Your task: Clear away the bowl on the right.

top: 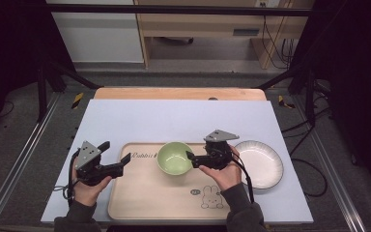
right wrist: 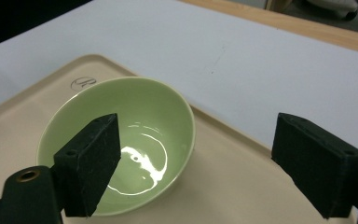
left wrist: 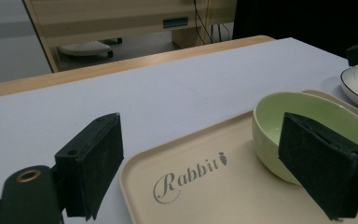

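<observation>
1. The right gripper (top: 189,157) is held with jaws spread wide and nothing between them, at 3 o'clock of the green bowl (top: 174,157), just beside its rim.
2. The left gripper (top: 125,164) is likewise held wide and empty, at the 9 o'clock edge of the beige tray (top: 149,203).
3. The bowl is seated upright on the tray's 12 o'clock half.
4. A white plate (top: 263,164) is set at 3 o'clock, off the tray.

I'm seeing the glossy pale-green ceramic bowl (top: 174,157) sitting upright and empty on the beige rectangular tray (top: 145,198), near its far edge.
</observation>
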### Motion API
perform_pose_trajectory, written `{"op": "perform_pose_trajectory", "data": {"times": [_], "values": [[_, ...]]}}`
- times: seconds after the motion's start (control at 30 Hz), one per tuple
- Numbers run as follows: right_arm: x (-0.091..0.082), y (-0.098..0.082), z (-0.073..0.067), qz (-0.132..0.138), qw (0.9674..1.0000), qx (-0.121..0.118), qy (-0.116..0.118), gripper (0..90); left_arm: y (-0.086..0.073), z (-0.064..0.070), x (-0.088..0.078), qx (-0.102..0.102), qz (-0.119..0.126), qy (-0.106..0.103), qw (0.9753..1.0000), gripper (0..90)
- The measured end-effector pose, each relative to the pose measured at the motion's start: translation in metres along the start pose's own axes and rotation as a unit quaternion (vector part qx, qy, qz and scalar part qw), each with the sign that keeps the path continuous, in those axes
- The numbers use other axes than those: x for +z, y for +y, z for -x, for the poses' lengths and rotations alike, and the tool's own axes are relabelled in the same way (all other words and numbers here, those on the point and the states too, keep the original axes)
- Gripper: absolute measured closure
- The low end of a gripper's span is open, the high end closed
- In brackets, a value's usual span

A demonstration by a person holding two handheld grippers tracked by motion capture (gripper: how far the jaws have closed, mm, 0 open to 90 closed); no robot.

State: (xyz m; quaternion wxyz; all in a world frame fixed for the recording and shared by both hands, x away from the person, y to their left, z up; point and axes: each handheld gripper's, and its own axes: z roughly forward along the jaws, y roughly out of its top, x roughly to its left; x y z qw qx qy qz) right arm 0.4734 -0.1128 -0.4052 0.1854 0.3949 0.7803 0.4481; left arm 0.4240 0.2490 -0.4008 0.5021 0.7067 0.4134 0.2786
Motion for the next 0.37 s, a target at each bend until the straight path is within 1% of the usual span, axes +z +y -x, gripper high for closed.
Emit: {"op": "perform_pose_trajectory", "data": {"times": [0.1, 0.2, 0.23, 0.27, 0.37], "values": [[-0.009, -0.004, 0.002, 0.022, 0.9997, -0.004, -0.002, 13.9, 0.000, 0.000, 0.000, 0.000, -0.001, 0.000, 1.0000, 13.5], [-0.018, -0.009, 0.003, 0.046, 0.9989, -0.008, -0.011, 13.6, -0.001, 0.000, 0.001, 0.001, -0.002, 0.000, 1.0000, 13.4], [-0.024, -0.013, 0.004, 0.060, 0.9980, -0.009, -0.014, 14.2, -0.001, -0.001, 0.001, 0.002, -0.003, 0.001, 1.0000, 13.4], [-0.026, -0.014, 0.006, 0.065, 0.9977, -0.011, -0.015, 14.2, -0.001, -0.001, 0.001, 0.001, -0.003, 0.001, 1.0000, 13.4], [-0.030, -0.016, 0.007, 0.066, 0.9976, -0.008, -0.016, 14.1, -0.002, -0.001, 0.001, 0.003, -0.005, 0.001, 1.0000, 13.4]]}}
